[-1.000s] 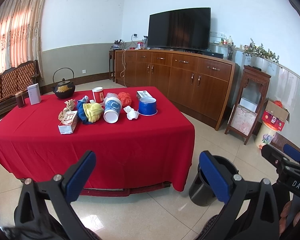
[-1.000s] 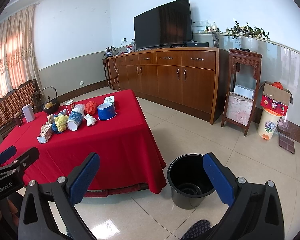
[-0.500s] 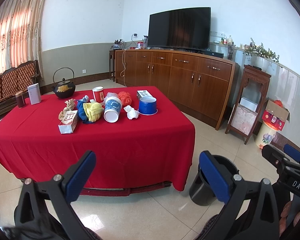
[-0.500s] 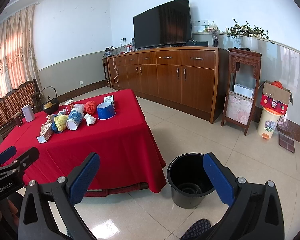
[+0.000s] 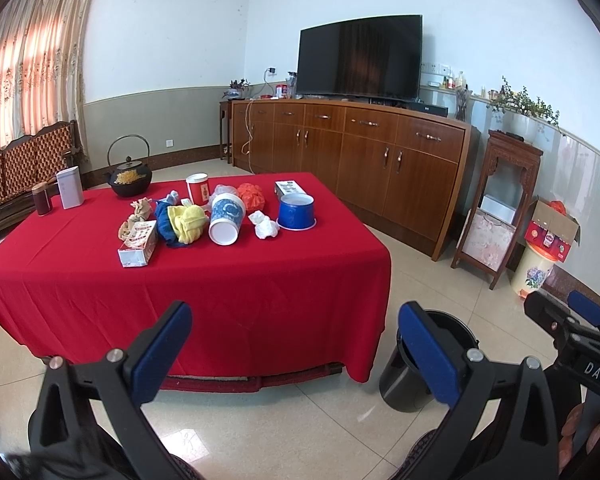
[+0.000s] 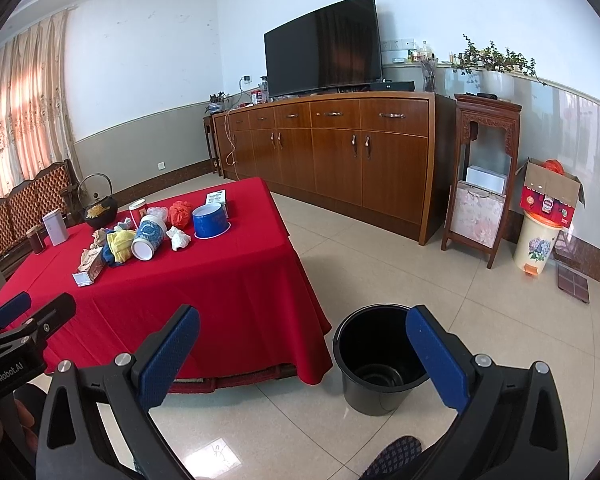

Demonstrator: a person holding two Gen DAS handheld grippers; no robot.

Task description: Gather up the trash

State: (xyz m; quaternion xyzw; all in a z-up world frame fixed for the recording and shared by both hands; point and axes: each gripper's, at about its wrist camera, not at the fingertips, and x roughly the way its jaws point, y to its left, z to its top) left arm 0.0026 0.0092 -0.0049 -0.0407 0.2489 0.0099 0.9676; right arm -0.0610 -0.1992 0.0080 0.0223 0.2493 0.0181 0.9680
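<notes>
A cluster of trash lies on the red-clothed table (image 5: 228, 280): a tipped blue-and-white paper cup (image 5: 226, 219), a crumpled white tissue (image 5: 263, 226), an upturned blue bowl (image 5: 297, 212), an orange net ball (image 5: 251, 196), a yellow and blue cloth wad (image 5: 184, 222) and a small carton (image 5: 138, 242). A black bucket (image 6: 380, 360) stands on the floor by the table's right corner. My left gripper (image 5: 296, 334) is open and empty, well short of the table. My right gripper (image 6: 302, 338) is also open and empty, above the floor near the bucket.
A black kettle (image 5: 129, 174), a white tin (image 5: 70, 188) and a red canister (image 5: 198, 189) stand at the table's far side. A long wooden sideboard (image 5: 352, 152) with a TV (image 5: 358, 58) lines the back wall. A wooden stand (image 6: 482, 176) and a floral bin (image 6: 538, 242) are at right.
</notes>
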